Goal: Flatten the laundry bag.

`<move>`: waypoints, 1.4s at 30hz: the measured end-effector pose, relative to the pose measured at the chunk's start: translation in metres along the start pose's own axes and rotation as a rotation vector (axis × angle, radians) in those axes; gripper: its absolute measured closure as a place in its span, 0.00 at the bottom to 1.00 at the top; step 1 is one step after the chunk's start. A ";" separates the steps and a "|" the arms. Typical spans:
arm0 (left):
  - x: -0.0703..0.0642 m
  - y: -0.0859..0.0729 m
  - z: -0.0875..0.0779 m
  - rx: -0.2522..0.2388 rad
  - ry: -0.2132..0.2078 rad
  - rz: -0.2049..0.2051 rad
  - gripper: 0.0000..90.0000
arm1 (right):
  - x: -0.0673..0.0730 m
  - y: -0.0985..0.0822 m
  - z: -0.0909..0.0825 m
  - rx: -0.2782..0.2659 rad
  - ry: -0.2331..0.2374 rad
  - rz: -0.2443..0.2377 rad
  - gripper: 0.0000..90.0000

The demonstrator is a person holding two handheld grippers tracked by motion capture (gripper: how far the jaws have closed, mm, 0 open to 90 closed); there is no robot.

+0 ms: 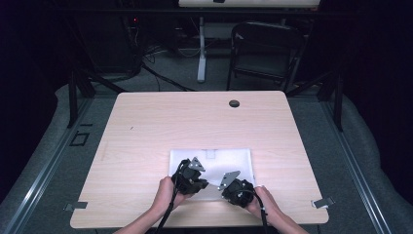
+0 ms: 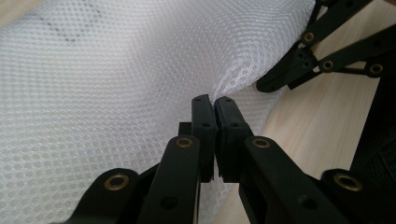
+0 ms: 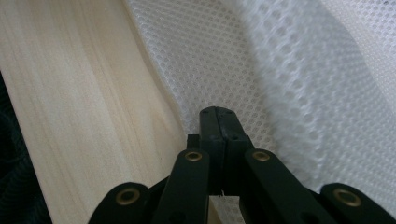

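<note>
Left tool (image 2: 215, 103) pinching white mesh bag (image 2: 116, 93), right tool (image 3: 217, 112) likewise

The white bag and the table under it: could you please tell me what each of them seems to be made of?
The white bag looks like soft synthetic mesh fabric: a fine honeycomb of small holes covers it, and it puckers where the left gripper pinches it. The right gripper is shut at its edge. The table looks like pale wood or a wood-grain laminate, matte, with long straight grain lines; which one I cannot tell.
</note>
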State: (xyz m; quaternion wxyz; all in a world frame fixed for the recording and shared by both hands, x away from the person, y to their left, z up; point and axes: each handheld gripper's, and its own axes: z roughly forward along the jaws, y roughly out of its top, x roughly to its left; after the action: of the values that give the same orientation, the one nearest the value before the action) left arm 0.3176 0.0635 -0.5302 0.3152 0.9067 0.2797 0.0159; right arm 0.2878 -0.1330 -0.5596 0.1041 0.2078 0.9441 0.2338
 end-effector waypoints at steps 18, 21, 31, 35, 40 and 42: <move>0.022 0.032 -0.025 -0.047 0.053 -0.015 0.98 | -0.002 0.001 -0.001 0.013 0.019 0.014 1.00; 0.025 0.038 -0.028 -0.049 0.067 -0.012 0.98 | -0.002 0.001 -0.001 0.017 0.022 0.014 1.00; 0.032 0.054 -0.037 -0.055 0.112 -0.005 0.98 | 0.000 0.002 -0.002 0.035 0.034 0.008 1.00; 0.036 0.058 -0.040 -0.075 0.126 -0.016 0.98 | -0.001 0.001 -0.002 0.033 0.041 0.005 1.00; 0.041 0.063 -0.041 -0.074 0.146 -0.016 0.98 | -0.002 0.001 -0.003 0.046 0.055 -0.009 1.00; 0.041 0.066 -0.043 -0.069 0.151 -0.010 0.98 | -0.002 0.001 -0.003 0.043 0.053 -0.011 1.00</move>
State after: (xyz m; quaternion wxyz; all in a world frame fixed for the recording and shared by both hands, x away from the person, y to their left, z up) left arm 0.3765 0.0666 -0.4637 0.3242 0.8903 0.3062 0.0922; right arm 0.2887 -0.1342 -0.5565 0.0758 0.1982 0.9525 0.2185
